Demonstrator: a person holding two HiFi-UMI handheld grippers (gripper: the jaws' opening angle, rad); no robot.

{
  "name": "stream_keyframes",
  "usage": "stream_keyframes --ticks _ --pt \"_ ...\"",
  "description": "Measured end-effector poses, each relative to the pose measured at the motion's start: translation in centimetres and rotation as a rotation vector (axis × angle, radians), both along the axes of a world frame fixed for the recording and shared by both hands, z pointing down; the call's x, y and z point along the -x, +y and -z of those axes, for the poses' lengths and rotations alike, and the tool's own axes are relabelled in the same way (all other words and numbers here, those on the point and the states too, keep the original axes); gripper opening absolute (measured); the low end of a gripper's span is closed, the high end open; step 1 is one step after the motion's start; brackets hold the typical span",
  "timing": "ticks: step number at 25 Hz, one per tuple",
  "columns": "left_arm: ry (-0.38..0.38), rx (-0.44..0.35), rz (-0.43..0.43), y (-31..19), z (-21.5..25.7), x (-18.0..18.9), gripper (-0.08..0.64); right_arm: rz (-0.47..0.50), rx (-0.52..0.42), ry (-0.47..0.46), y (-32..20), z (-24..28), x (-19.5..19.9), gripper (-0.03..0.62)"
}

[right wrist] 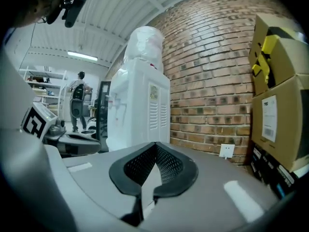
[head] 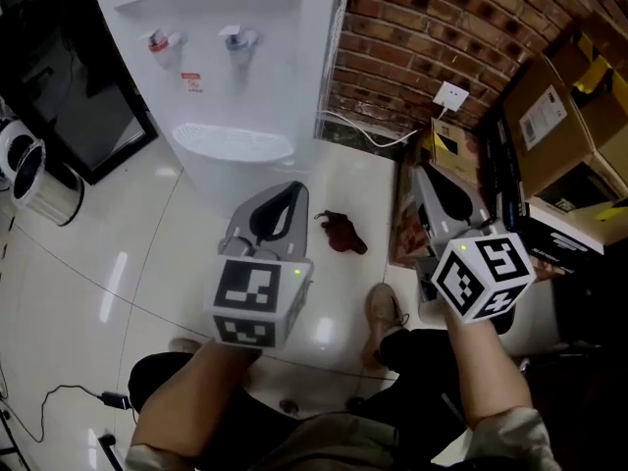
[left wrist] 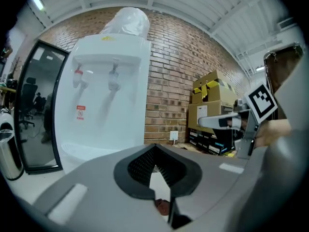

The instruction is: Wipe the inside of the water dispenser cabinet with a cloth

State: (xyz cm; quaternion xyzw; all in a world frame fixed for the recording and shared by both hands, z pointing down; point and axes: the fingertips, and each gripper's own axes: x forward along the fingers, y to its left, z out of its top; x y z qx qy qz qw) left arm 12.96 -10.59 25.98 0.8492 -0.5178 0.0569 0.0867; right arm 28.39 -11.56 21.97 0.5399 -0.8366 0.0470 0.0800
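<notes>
Trouble begins at the white water dispenser [head: 235, 67], whose lower cabinet we cannot see from here. It stands just beside the brick wall [head: 422, 27], and cardboard boxes [head: 564, 116] crowd our right, so free room lies over the glossy floor [head: 147, 253] to the left. Our left gripper [head: 290, 192] and right gripper [head: 434, 181] both have jaws together on nothing. The cloth [head: 340, 232] lies on the floor near the dispenser's base, where our shoe [head: 385, 310] could kick it away.

Lying on open floor [head: 147, 263] just before the water dispenser [head: 235, 67]: a crumpled cloth [head: 341, 234]. Crowding the dispenser's right: brick wall [head: 422, 27], stacked cardboard boxes [head: 564, 116].
</notes>
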Motion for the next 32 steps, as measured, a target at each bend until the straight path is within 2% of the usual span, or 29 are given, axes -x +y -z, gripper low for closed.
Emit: stream_keyframes --ticks 4,9,12,20,27,32 --pt "0.037 -0.038 0.024 0.0 1.8 0.0 0.000 -0.013 -0.034 0.008 1.8 -0.6 -0.3 0.014" --pt "0.022 -0.073 0.020 0.1 2.5 -1.2 0.000 0.054 -0.048 0.009 2.5 -1.2 1.6 0.012" --pt "-0.007 -0.055 0.012 -0.1 1.3 -2.0 0.000 0.057 -0.020 0.008 2.3 -2.3 1.9 0.012" --pt "0.019 -0.058 0.009 0.0 1.6 -3.5 0.000 0.039 0.037 0.019 1.2 -4.6 0.4 0.011" --pt "0.017 -0.040 0.016 0.2 0.8 -4.5 0.000 0.094 -0.026 0.042 1.7 -3.1 0.9 0.011" --pt "-0.004 -0.037 0.025 0.4 0.3 -4.8 0.000 0.093 -0.028 0.018 1.6 -2.7 0.4 0.011"
